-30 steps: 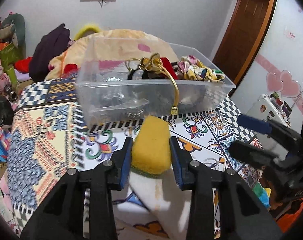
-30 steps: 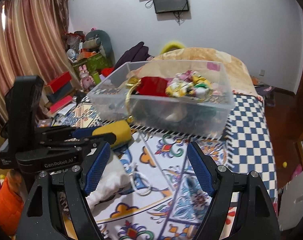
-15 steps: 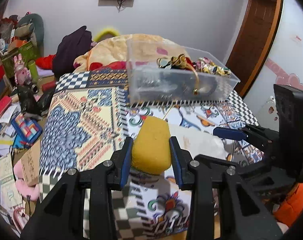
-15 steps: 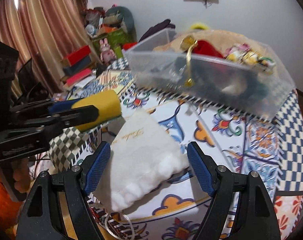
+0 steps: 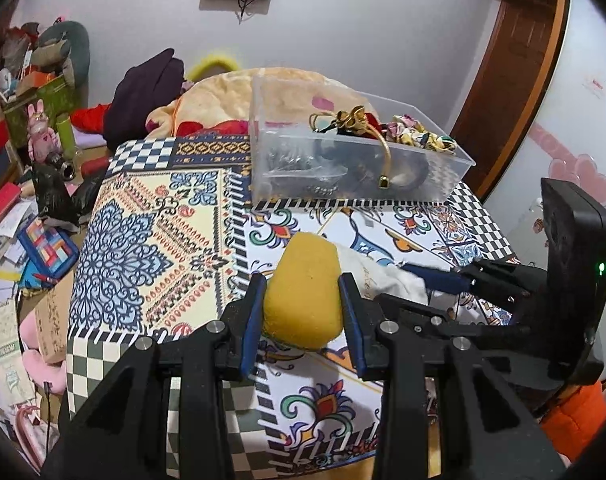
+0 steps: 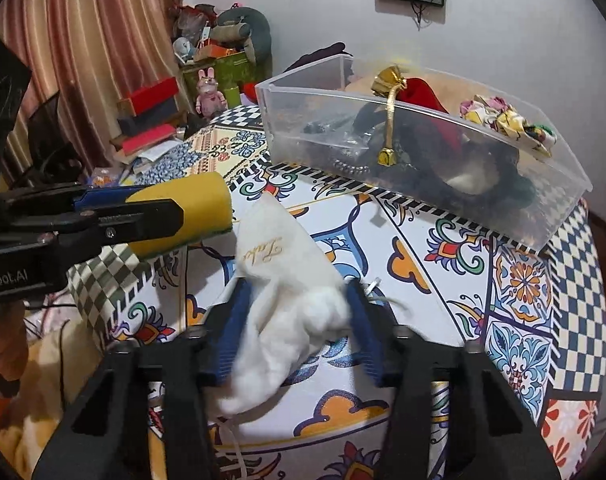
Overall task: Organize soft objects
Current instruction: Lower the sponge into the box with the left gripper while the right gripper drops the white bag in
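Between right gripper point(image 6: 297, 312) fingers, white pouch point(image 6: 287, 280) partly hidden.

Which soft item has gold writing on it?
The white pouch, pinched in the right tool; gold script shows on its upper part. The yellow sponge in the left tool is plain.

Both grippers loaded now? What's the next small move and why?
Probably lift the right gripper slightly to raise the white pouch off the tablecloth. Its jaws look closed on the bunched end while the rest still lies down. The left gripper already holds the yellow sponge; the clear bin sits beyond.
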Action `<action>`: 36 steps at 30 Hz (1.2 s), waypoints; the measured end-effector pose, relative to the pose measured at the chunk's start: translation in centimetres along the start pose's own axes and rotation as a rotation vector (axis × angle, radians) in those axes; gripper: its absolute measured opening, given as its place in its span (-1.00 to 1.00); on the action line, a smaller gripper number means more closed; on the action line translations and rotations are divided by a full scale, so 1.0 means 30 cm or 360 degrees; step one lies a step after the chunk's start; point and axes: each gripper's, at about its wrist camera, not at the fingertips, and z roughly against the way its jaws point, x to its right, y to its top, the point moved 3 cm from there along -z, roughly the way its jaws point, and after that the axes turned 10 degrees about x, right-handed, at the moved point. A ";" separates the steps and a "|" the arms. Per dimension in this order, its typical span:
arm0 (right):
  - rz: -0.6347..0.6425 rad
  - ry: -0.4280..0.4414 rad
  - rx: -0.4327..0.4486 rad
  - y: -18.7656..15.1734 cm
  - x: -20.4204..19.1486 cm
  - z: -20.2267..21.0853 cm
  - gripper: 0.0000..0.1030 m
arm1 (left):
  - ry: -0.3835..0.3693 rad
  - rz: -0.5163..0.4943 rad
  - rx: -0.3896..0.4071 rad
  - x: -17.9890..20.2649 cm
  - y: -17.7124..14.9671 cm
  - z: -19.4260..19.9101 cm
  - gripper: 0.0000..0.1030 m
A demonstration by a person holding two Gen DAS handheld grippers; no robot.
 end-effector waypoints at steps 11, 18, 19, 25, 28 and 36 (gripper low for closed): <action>-0.0009 -0.0008 0.0121 0.039 0.035 0.101 -0.73 | -0.0033 -0.0009 0.0113 0.032 0.094 0.009 -0.30; -0.0029 -0.0097 0.0332 0.144 0.089 0.231 -0.74 | -0.0038 0.0002 0.0264 0.039 0.189 0.033 -0.30; -0.0033 -0.0104 0.0358 0.159 0.095 0.244 -0.74 | -0.0039 0.0005 0.0280 0.042 0.201 0.034 -0.30; -0.0051 -0.0207 0.0553 0.272 0.146 0.320 -0.73 | -0.0027 -0.0024 0.0407 0.071 0.295 0.045 -0.30; -0.0035 -0.0274 0.0606 0.316 0.153 0.321 -0.73 | -0.0024 -0.0041 0.0460 0.085 0.348 0.042 -0.29; -0.0014 -0.0415 0.0636 0.387 0.191 0.257 -0.73 | 0.0023 -0.0078 0.0496 0.109 0.428 -0.025 -0.29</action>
